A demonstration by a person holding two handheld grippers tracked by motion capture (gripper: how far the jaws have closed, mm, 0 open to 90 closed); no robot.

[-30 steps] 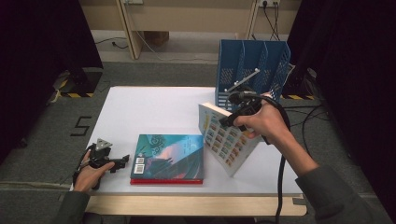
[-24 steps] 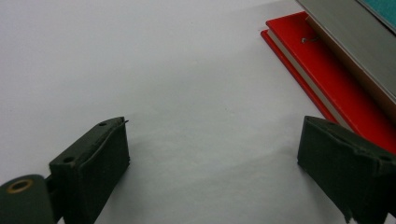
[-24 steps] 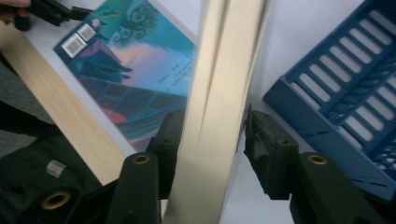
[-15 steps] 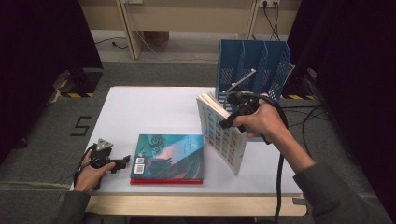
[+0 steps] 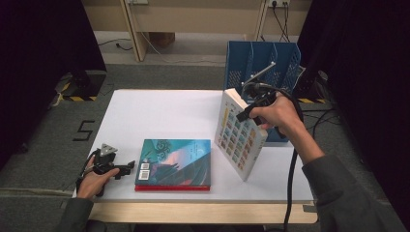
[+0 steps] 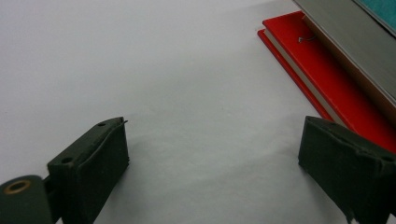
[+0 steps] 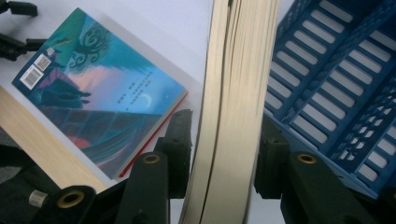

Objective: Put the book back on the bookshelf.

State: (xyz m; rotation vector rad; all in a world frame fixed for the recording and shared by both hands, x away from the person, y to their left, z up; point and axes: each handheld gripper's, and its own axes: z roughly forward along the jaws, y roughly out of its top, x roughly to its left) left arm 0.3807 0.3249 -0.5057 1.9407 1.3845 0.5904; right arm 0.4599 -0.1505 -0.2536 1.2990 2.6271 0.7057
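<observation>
A thick book with a grid of small pictures on its cover point(image 5: 238, 136) is held tilted up above the table's right side, its page edge point(image 7: 231, 116) between the jaws. My right gripper point(image 5: 247, 110) is shut on this book near its top edge. Two books lie stacked flat at the front: a teal-covered one point(image 5: 175, 161) point(image 7: 100, 88) on a red one point(image 6: 327, 88). My left gripper point(image 5: 126, 167) point(image 6: 212, 177) rests open on the white table point(image 5: 159, 113), just left of the stack, with nothing between its fingers.
A blue slotted file rack point(image 5: 263, 65) point(image 7: 336, 79) stands at the table's back right, close behind the held book. The table's front wooden edge point(image 5: 193, 210) runs below the stack. Cables trail on the floor at the right.
The right gripper has lifted and turned the picture-cover book more upright, nearer the blue rack. The left gripper and the flat stack have not moved.
</observation>
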